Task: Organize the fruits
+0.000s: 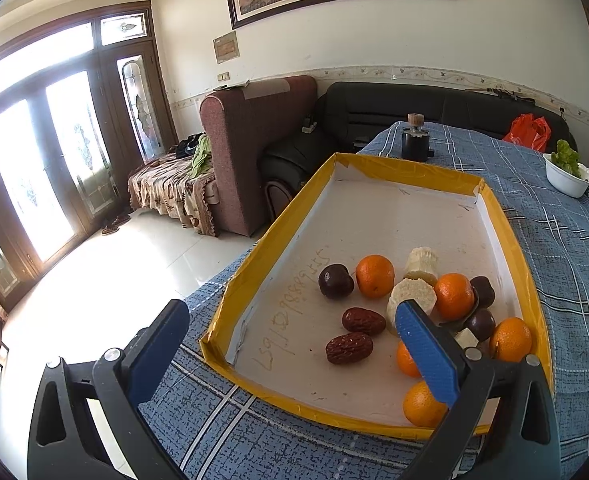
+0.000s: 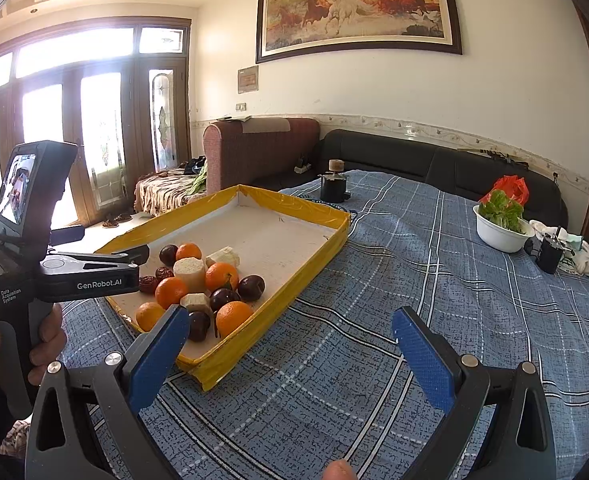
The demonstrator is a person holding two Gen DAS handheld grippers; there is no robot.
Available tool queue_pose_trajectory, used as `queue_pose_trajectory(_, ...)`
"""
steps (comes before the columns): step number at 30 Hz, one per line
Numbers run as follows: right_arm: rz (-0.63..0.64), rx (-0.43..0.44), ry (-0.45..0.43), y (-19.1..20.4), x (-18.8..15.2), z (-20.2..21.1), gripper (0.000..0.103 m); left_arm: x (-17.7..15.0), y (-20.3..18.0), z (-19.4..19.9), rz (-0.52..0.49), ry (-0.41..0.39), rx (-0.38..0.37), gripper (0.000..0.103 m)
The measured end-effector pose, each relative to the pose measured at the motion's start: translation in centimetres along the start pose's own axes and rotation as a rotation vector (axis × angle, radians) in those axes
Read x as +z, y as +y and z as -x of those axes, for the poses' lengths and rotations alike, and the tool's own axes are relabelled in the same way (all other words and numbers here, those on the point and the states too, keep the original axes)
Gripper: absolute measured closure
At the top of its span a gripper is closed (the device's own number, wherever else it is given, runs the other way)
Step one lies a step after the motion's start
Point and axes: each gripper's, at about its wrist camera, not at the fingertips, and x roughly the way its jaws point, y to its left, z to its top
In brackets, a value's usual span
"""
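The tray (image 1: 506, 216) held five oranges (image 1: 374, 275), four dark plums (image 1: 336, 281), two red dates (image 1: 363, 321) and three pale cut pieces (image 1: 411, 294); one white bowl (image 2: 498, 236) stood apart.

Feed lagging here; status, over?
Both hand-held grippers open, empty. Fruit heaped at near end of yellow-rimmed cardboard tray. Nothing blocking.
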Motion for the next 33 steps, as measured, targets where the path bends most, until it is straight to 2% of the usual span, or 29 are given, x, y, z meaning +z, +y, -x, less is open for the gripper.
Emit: queue_pose_trajectory(33, -0.003, -0.013, -0.002, -0.1, 0.0, 0.3, 0.000, 0.0, 0.4, 1.0, -0.007, -0.006, -0.005, 0.000)
